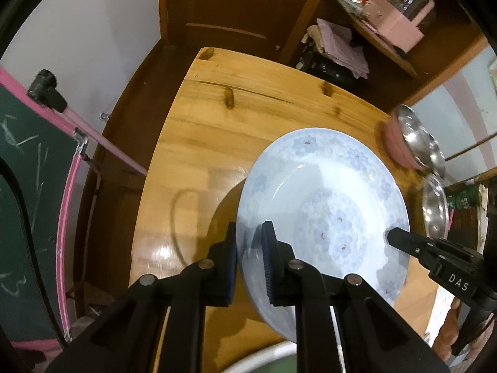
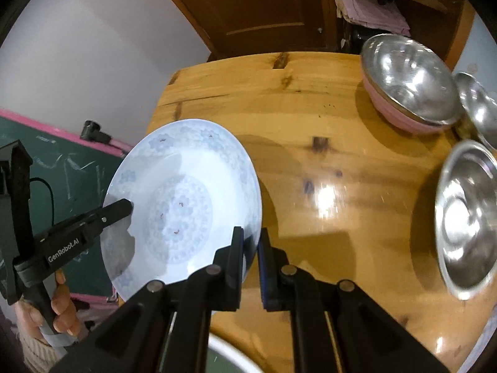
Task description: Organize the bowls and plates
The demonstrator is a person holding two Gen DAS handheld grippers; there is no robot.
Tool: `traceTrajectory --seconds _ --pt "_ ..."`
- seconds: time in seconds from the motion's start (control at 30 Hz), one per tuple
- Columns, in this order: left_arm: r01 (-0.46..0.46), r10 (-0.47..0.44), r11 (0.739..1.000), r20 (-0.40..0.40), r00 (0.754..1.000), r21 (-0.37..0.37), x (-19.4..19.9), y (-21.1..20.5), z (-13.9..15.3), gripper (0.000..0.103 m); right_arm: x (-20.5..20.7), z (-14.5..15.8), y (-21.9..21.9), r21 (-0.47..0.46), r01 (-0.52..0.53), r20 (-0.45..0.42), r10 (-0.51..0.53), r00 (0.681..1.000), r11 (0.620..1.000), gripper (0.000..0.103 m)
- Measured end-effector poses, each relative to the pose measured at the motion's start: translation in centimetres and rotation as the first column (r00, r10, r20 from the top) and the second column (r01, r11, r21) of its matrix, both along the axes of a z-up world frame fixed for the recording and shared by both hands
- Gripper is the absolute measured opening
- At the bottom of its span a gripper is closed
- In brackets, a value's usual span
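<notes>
A pale blue flowered plate (image 1: 326, 211) is held tilted above the wooden table (image 1: 217, 118). My left gripper (image 1: 250, 248) is shut on its left rim, one pad on each face. My right gripper (image 2: 251, 248) is shut on the plate (image 2: 186, 199) at its right rim. Each gripper shows in the other's view: the right gripper (image 1: 394, 236) and the left gripper (image 2: 124, 208). A steel bowl nested in a pink bowl (image 2: 407, 84) stands at the table's far right, with two more steel bowls (image 2: 466, 217) nearer.
A white-rimmed dish (image 2: 230, 357) sits under the grippers at the table's near edge. A green chalkboard with pink frame (image 1: 31, 186) stands left of the table. A wooden door and shelves with cloths (image 1: 338, 46) lie behind.
</notes>
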State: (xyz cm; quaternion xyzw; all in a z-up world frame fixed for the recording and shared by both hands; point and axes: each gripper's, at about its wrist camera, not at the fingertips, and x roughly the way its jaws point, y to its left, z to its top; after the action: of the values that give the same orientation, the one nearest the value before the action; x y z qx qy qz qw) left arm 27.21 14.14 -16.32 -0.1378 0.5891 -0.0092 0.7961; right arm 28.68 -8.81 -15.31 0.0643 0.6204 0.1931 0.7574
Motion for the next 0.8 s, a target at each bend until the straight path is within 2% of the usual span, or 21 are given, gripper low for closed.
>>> traceTrajectory --seconds 0.33,0.47,0.6,0.8 --pt "0.061 -0.064 0.997 0.089 0.994 0.039 -10.0 -2.3 7.8 0.012 -9.2 6.6 -2.3 0.030 0.005 0.081 -0.008 0.997 1.000 0.008" --pt "0.061 -0.065 0.997 0.117 0.991 0.038 -13.7 -2.7 9.2 0.012 -12.5 8.4 -2.9 0.022 -0.009 0.131 0.007 0.991 1.000 0.008" --pt "0.052 -0.056 0.998 0.133 0.990 0.036 -17.7 -3.1 9.0 0.013 -16.2 8.6 -3.4 0.004 -0.025 0.169 0.024 0.985 1.000 0.008" --pt "0.034 -0.038 0.999 0.116 0.992 0.041 -21.7 -3.7 5.2 0.013 -20.8 5.5 -4.2 -0.007 -0.019 0.168 0.020 0.986 1.000 0.008"
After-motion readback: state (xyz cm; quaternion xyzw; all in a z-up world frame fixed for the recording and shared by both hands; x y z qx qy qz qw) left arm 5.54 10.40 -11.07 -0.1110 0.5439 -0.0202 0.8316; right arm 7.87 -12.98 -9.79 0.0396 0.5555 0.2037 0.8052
